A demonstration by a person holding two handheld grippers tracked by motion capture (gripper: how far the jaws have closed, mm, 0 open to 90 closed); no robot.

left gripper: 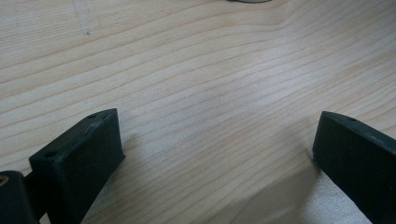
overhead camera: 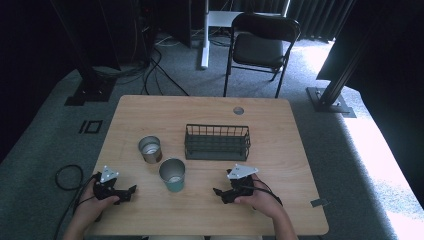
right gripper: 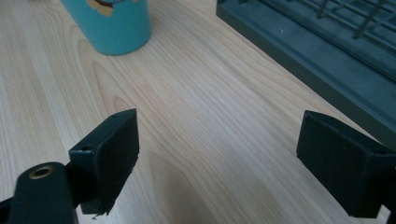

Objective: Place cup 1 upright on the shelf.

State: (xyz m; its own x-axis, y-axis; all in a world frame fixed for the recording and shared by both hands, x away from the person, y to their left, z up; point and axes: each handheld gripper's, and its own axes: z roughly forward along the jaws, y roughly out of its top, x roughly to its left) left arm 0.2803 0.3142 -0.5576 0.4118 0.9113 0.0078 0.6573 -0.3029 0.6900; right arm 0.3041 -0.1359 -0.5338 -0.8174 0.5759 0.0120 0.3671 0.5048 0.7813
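Matt wooden table [overhead camera: 280, 150] (shiny metal cups [overhead camera: 150, 149])

In the right gripper view, the teal cup [right gripper: 114, 25] was cut off by the top edge, its printed picture mostly lost. The rack [right gripper: 317, 51] ran past the right edge. In the left gripper view, a can's base [left gripper: 247, 1] barely showed at the top.

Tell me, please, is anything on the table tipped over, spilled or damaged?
Nothing stands out. The silver cup and the teal cup stand upright on the table, and the wire basket sits level behind them. No spill shows. Both tools, left and right, rest open.
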